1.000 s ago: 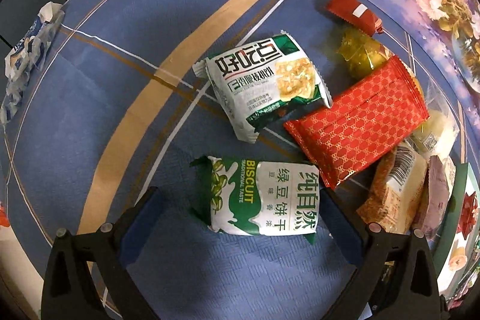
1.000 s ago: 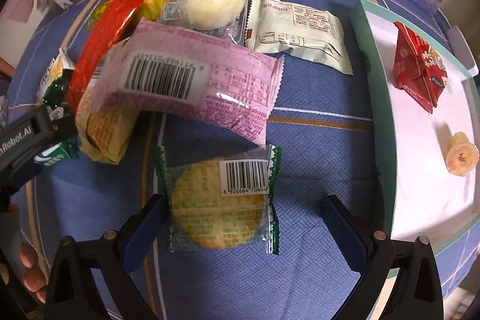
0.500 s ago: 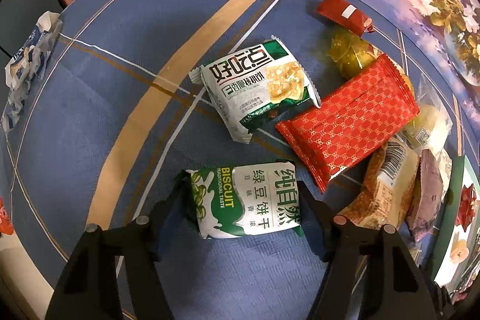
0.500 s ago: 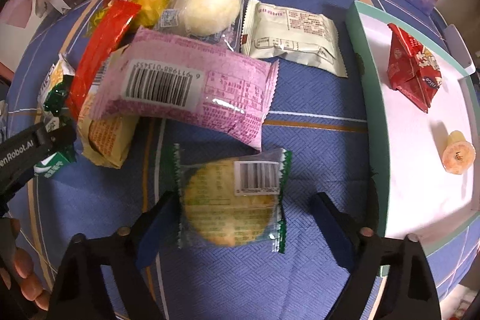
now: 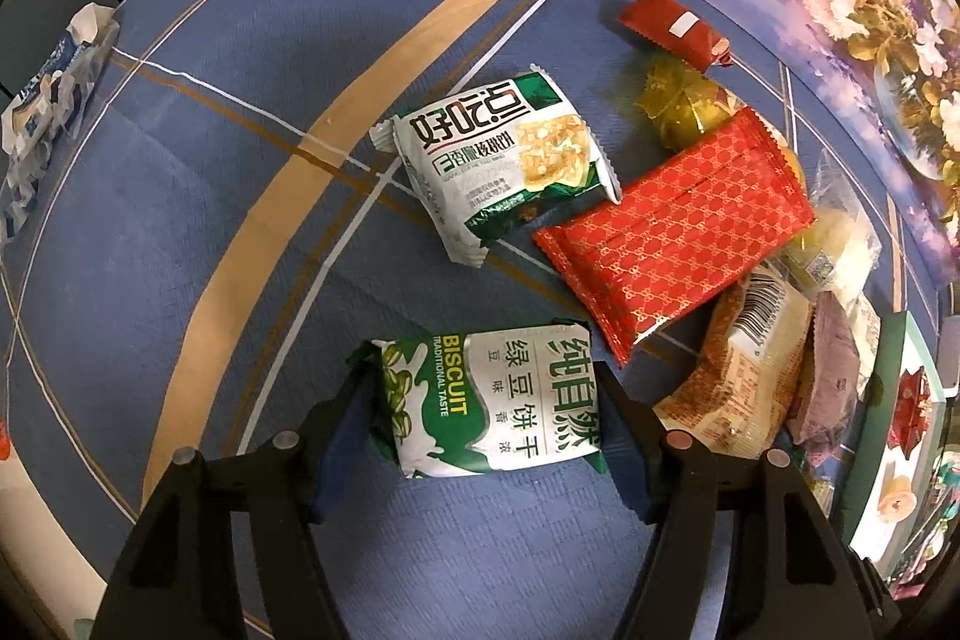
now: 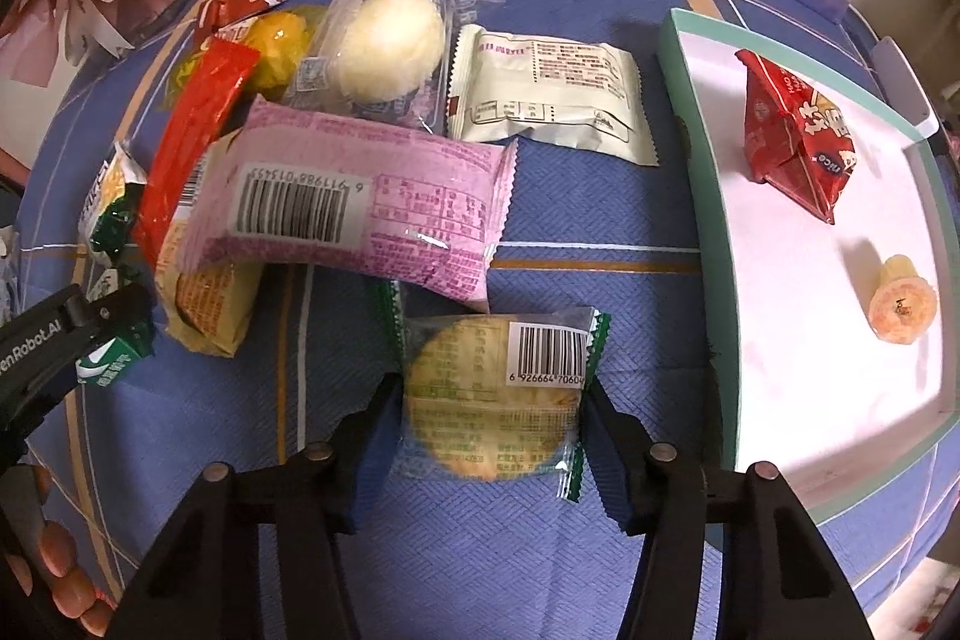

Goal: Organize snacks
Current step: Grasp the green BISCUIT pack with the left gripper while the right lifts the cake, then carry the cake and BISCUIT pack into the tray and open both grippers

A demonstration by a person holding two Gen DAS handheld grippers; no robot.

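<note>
Both wrist cams ride low over the counter [image 5: 180, 172], looking fwd along their tongs. Shared: the middle snack pile, incl. red packet [image 5: 672, 232] [image 6: 192, 142].

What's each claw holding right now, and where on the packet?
The left claw is shut on the green biscuit packet, fingers against its two short ends. The right claw is shut on the clear round-biscuit packet, fingers pinching its side edges.

Green-white biscuit pkt [image 5: 489, 403], red-gold lattice pkt [image 5: 675, 232], pink wrapper [image 6: 360, 211], blue plaid cloth [image 5: 198, 196]
</note>
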